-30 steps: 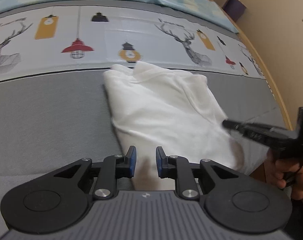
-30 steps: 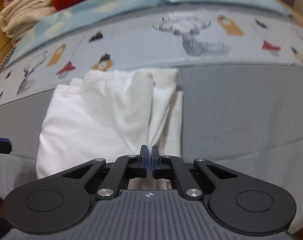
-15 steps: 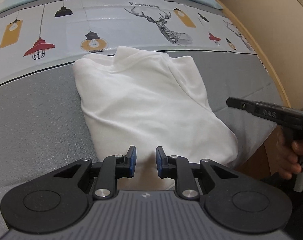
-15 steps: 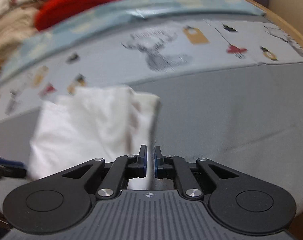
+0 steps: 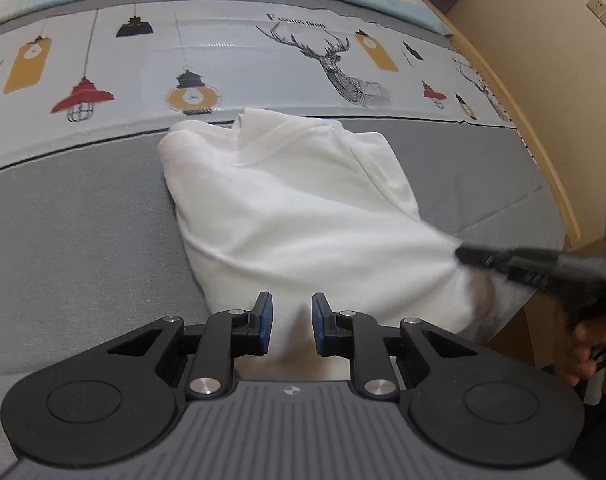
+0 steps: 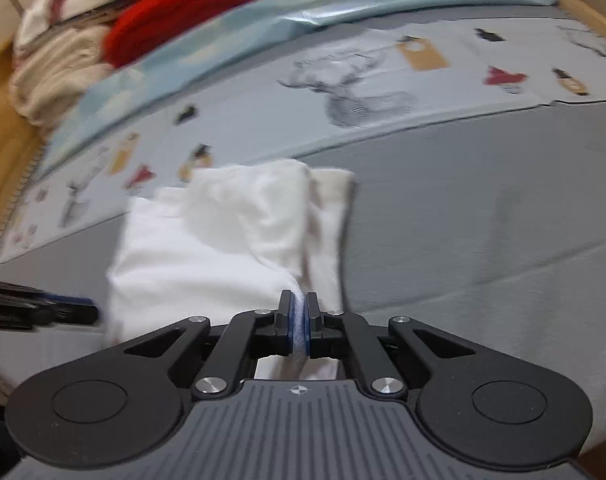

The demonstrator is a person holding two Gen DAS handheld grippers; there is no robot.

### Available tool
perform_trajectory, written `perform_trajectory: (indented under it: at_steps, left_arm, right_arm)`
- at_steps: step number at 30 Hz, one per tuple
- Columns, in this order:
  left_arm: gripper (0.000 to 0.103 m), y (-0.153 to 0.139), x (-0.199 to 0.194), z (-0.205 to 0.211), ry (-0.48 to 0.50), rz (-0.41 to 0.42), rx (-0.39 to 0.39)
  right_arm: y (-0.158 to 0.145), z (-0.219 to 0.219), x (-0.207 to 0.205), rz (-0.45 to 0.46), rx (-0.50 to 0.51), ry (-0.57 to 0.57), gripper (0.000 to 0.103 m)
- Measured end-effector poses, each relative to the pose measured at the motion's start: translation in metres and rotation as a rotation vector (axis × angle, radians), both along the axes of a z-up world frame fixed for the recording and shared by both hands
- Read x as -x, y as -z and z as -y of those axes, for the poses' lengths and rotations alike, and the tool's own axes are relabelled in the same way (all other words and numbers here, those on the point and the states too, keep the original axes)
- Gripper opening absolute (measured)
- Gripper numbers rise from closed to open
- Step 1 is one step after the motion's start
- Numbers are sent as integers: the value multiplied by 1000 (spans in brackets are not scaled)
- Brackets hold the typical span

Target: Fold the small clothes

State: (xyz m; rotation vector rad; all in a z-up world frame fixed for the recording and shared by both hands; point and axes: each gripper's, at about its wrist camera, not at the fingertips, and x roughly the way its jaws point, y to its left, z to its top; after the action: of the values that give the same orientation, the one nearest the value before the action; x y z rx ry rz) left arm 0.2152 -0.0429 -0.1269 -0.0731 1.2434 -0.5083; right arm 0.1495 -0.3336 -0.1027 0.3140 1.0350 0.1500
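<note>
Risk first. Your right gripper (image 6: 299,320) is clamped on a thin gather of the white garment (image 5: 295,216) at its near right corner, and only a narrow bunch of cloth shows between the blue pads. If you pull hard or sideways from this hold, the fabric is likely to slip out, and the corner will drop short of where the fold needs it. The garment already carries a folded strip along its right edge, so a jerk may drag that strip open and undo the layering.

The second risk is uneven tension. Your left gripper (image 5: 289,328) stands with its jaws apart, the near hem of the garment lying between and beneath the pads without being pressed. If you lift with the right gripper alone, the cloth is likely to pivot about the free left side and skew the fold line. Close on the hem before you raise anything.

The third risk is the bed edge. The near right corner of the garment overhangs the front edge of the grey mattress cover (image 5: 75,240), so a released corner may slide off.

Position, taken from the garment: it lies on the grey mattress cover, its far end touching the printed sheet (image 5: 263,64). The left gripper is at the garment's near hem, left of centre; the right gripper is at its near right corner.
</note>
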Motion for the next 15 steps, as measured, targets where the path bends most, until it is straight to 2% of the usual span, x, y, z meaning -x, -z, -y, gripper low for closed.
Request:
perform_trajectory:
  at_steps: [3, 6, 8, 10, 12, 15]
  left_arm:
    - [25, 20, 2, 12, 41, -56, -68]
    - [25, 40, 8, 22, 99, -86, -166]
    - [26, 44, 8, 20, 97, -87, -151]
    - [26, 40, 5, 13, 72, -92, -110]
    - [27, 34, 3, 1, 41, -81, -53]
    - [29, 20, -4, -16, -18, -33, -33]
  right_arm:
    - [19, -16, -1, -105, 75, -87, 4]
    - [22, -27, -3, -111, 127, -113, 7]
    - [14, -18, -7, -72, 81, -44, 14]
    - [2, -9, -9, 21, 53, 55, 24]
    - [-5, -2, -13, 81, 30, 117, 25]
    - [-2, 1, -25, 93, 6, 141, 25]
